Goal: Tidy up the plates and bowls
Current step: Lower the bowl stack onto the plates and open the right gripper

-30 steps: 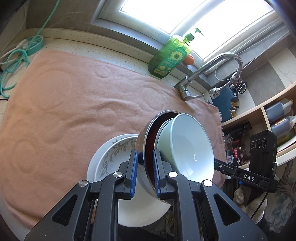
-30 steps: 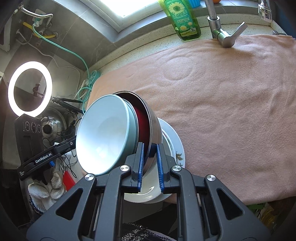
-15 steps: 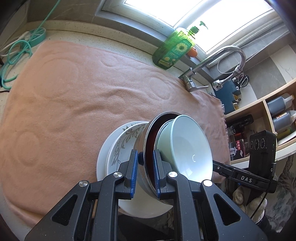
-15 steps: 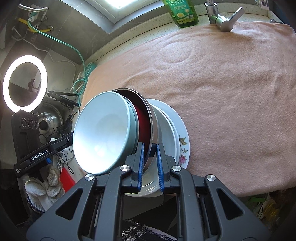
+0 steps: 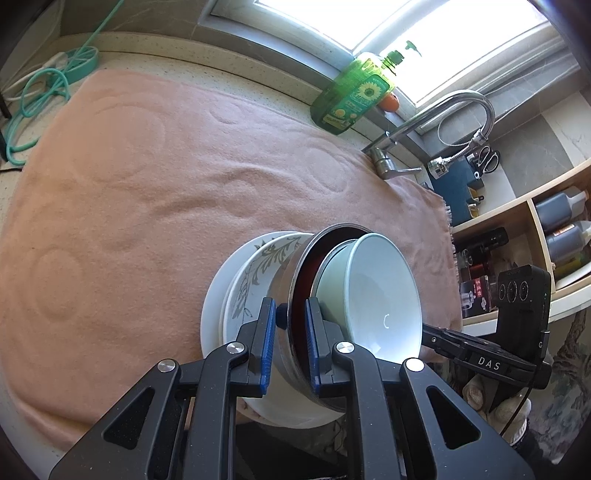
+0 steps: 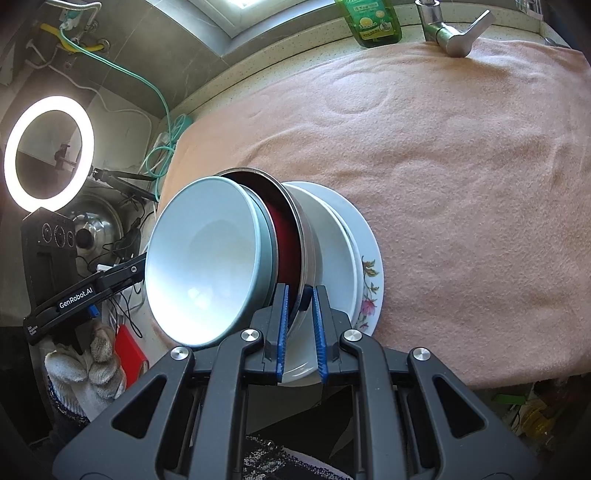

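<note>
A steel bowl with a red inside (image 5: 295,295) (image 6: 291,236) holds a nested pale green-white bowl (image 5: 376,295) (image 6: 210,266). My left gripper (image 5: 290,314) and my right gripper (image 6: 299,302) are each shut on opposite sides of the steel bowl's rim. The bowls sit on a stack of white plates: a leaf-patterned one (image 5: 255,273) on a larger plate (image 5: 214,306), whose flower-edged rim (image 6: 369,280) shows in the right wrist view. The stack sits at the front edge of a pink towel (image 5: 147,192) (image 6: 461,192).
A green dish soap bottle (image 5: 351,96) (image 6: 373,18) and a faucet (image 5: 436,122) (image 6: 454,37) stand at the back by the window. Shelves with dark bottles (image 5: 561,229) are on the right. A ring light (image 6: 48,147) and green hose (image 5: 40,96) are on the left.
Both grippers have carried the stacked bowls forward over the towel, and the plates under them now lie further onto it. Both grips are unchanged.
</note>
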`<action>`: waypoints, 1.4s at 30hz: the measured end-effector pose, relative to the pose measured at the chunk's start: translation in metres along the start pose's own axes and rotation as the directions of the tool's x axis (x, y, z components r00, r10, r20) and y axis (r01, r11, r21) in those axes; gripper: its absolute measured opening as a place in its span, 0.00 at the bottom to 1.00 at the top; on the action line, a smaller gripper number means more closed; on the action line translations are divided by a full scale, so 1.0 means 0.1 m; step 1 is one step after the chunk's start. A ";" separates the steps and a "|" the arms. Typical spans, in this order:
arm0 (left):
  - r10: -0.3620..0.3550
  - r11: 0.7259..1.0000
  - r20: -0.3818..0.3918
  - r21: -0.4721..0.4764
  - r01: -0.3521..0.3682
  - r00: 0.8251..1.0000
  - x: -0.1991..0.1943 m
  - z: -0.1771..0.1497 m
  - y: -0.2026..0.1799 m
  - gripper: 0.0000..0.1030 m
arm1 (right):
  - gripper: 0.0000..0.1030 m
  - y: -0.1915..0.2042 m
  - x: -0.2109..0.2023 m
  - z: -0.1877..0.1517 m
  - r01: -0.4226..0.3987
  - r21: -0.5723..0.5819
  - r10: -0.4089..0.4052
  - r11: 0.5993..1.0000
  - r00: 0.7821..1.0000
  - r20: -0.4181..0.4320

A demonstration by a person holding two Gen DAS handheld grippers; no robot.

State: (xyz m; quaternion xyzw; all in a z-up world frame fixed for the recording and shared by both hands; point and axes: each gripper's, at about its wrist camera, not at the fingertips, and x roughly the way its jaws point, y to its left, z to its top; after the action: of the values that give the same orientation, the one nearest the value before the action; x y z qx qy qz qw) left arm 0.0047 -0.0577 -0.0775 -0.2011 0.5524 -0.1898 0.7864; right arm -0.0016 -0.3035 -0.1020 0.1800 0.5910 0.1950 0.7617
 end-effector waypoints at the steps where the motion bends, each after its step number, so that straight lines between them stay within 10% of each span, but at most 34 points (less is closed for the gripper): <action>1: 0.001 1.000 0.000 0.001 -0.001 1.000 0.00 0.00 0.00 0.13 | 0.13 0.00 0.00 0.00 -0.001 -0.001 0.001 1.000 1.000 -0.001; 17: 0.022 1.000 0.006 -0.002 -0.022 1.000 -0.06 -0.02 0.03 0.13 | 0.15 -0.02 -0.06 -0.01 -0.003 0.000 0.003 1.000 1.000 0.011; 27: 0.029 1.000 0.021 0.000 -0.029 0.999 -0.14 -0.02 0.05 0.15 | 0.35 -0.04 -0.28 0.01 -0.008 -0.002 0.008 1.000 0.998 0.067; 30: 0.035 0.999 0.039 0.007 -0.035 0.999 -0.21 -0.01 0.04 0.26 | 0.54 -0.05 -0.38 0.01 0.001 -0.002 -0.001 1.000 0.994 0.106; 42: 0.140 0.985 0.109 0.089 -0.149 0.984 -0.40 -0.12 -0.09 0.54 | 0.62 -0.03 -0.69 -0.02 0.126 -0.073 -0.109 0.989 0.973 0.205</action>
State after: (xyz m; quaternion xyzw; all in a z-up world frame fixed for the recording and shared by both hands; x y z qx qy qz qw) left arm -0.0201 -0.0457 -0.0453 -0.1317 0.5147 -0.1482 0.8342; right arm -0.0185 -0.3410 -0.0468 0.1306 0.5120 0.1558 0.8346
